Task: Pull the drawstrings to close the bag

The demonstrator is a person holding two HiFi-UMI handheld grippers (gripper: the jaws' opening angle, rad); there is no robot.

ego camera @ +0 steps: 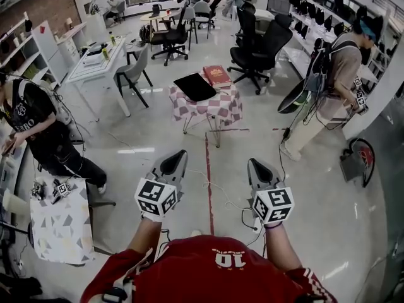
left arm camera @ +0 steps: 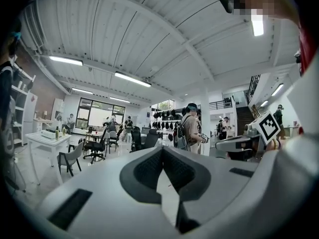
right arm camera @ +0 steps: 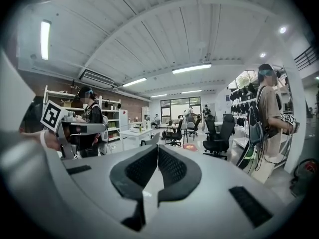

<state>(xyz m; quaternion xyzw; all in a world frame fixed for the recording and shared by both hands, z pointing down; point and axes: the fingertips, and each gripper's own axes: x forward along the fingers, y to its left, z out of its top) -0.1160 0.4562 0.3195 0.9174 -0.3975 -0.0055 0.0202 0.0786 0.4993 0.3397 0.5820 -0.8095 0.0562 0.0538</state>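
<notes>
The left gripper and right gripper, both closed and empty, hang side by side over the floor, well apart from what looks like the black bag, lying flat on the checkered table ahead beside a red book.

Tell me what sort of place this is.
Probably an open-plan office or lab workspace. Black swivel chairs stand about the room, a white desk sits near the shelving, and another person at the right carries marker-cube tools.
</notes>
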